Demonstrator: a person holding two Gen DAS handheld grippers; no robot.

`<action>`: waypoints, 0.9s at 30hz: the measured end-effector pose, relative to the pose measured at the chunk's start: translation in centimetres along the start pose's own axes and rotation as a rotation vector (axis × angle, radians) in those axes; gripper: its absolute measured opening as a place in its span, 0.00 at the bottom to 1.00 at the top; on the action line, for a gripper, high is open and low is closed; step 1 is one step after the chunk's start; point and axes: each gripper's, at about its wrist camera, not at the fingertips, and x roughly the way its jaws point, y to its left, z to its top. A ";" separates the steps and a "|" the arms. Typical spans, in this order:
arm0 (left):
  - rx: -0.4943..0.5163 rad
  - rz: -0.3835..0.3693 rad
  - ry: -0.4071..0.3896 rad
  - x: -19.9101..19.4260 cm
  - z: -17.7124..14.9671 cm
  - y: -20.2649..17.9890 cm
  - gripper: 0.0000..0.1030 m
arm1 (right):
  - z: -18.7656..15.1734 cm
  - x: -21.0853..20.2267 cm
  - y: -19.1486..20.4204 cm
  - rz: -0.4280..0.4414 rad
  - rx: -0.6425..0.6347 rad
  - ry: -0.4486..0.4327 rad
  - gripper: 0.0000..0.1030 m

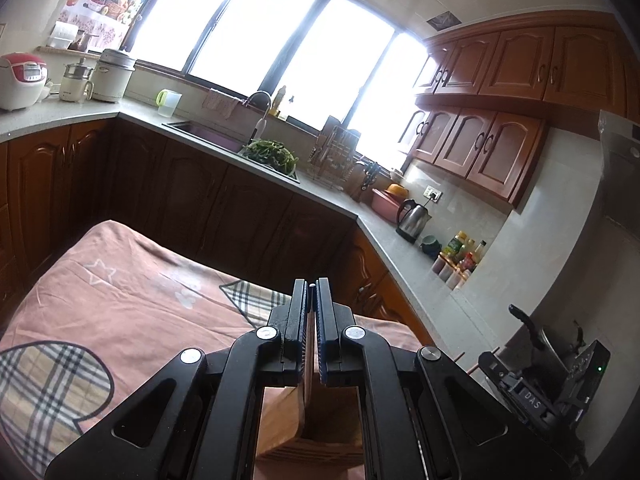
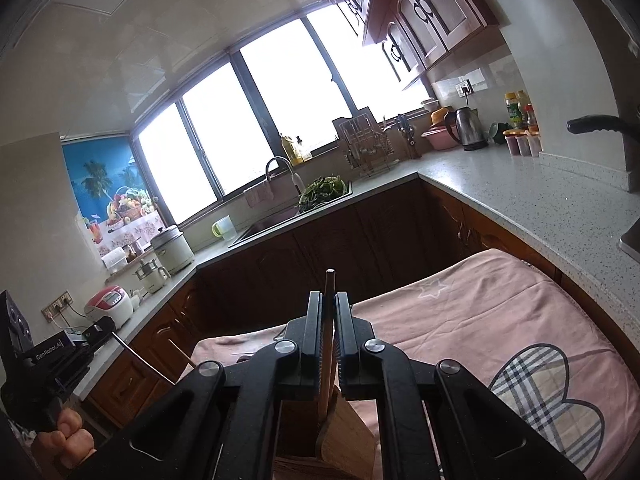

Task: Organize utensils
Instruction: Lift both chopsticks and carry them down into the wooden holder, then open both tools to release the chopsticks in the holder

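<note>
The right hand-held gripper (image 2: 329, 300) is closed on a brown chopstick (image 2: 329, 280), whose tip stands up past the fingertips while the rest runs down between the pads towards a wooden holder (image 2: 344, 436) just below the jaws. The left hand-held gripper (image 1: 311, 288) is also closed to a narrow slit; a thin wooden edge (image 1: 310, 364) shows in the gap lower down and a small pale tip peeks out at the top, so it looks to be pinching a slender stick too, though what exactly it holds is hard to tell. Beneath it sits the wooden holder (image 1: 316, 424), standing on a pink cloth (image 1: 132, 280) with plaid patches that covers the worktop. In the right view a person's hand (image 2: 68, 436) grips the handle of the other tool at the lower left edge. Judging from this, the step in hand is carrying utensils to the holder, with both tools poised over its mouth and nothing yet let go. The next move likely calls for lining each stick up over an open slot, tipping it closer to upright, lowering it until the end is inside the rim, and only then easing the jaws apart so it slides in rather than toppling onto the cloth.
</note>
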 end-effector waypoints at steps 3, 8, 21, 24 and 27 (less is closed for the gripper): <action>0.003 0.004 0.033 1.3 -1.0 0.1 0.03 | -1.0 1.0 0.0 -0.001 0.000 0.029 0.05; 0.038 0.021 0.086 3.2 -2.4 -0.4 0.03 | -1.8 2.2 0.5 -0.002 -0.019 0.065 0.05; 0.059 0.011 0.092 3.5 -2.2 -0.6 0.04 | -1.6 2.5 0.5 -0.010 -0.022 0.084 0.10; 0.061 0.010 0.110 3.7 -2.2 -0.6 0.11 | -1.7 2.5 0.4 -0.006 -0.016 0.089 0.11; 0.050 0.016 0.111 3.4 -2.2 -0.5 0.43 | -1.7 2.2 0.3 -0.004 -0.004 0.088 0.18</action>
